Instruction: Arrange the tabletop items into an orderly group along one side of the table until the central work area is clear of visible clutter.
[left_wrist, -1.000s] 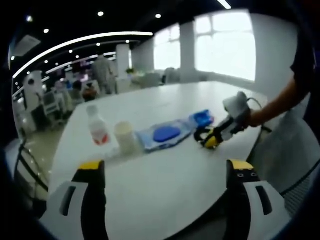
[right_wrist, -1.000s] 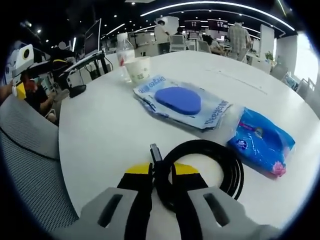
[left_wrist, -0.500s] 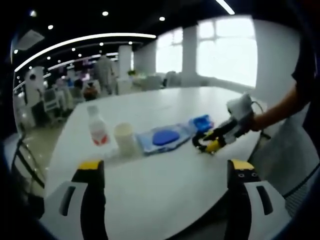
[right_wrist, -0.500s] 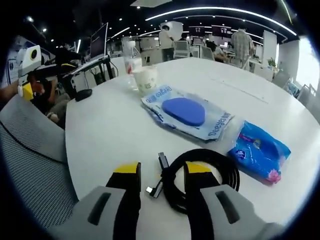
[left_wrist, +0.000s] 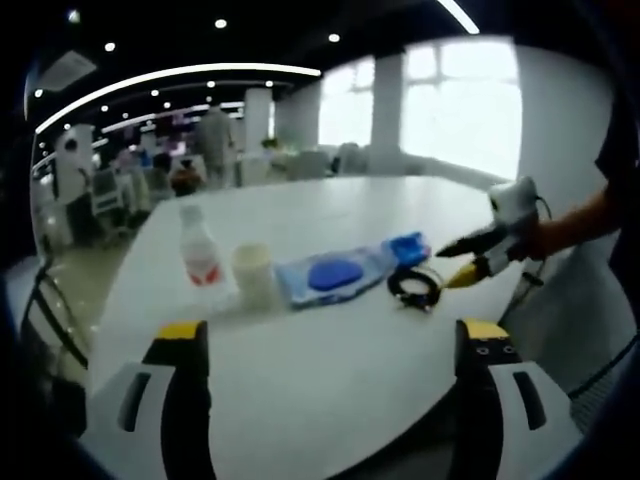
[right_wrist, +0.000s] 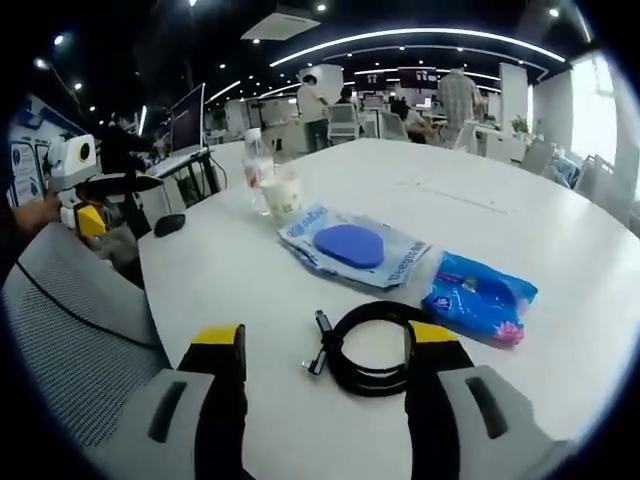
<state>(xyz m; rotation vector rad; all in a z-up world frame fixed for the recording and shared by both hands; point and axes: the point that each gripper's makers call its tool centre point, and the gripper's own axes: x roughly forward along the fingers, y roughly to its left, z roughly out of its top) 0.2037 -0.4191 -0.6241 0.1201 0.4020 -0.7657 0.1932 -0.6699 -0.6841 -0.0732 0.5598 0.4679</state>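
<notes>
Left to right on my desk (left_wrist: 330, 350), bottle (left_wrist: 200, 258), cup (left_wrist: 253, 275), wipes pack (left_wrist: 335, 275), blue pouch (left_wrist: 408, 247) and coiled cable (right_wrist: 375, 345) form one row (presumably the tidy group); both my fingers stand wide, empty.

Bottle (left_wrist: 199, 257), cup (left_wrist: 253, 276), wipes pack (left_wrist: 333, 276), cable coil (left_wrist: 414, 285) in row.

Open-plan office, large bright windows (left_wrist: 460, 110) at upper right, curved ceiling light strip (left_wrist: 170, 80) at upper left, round white surface (right_wrist: 520, 230), mesh chair (right_wrist: 70, 330) at lower left, distant desks with monitors (right_wrist: 187, 120).
</notes>
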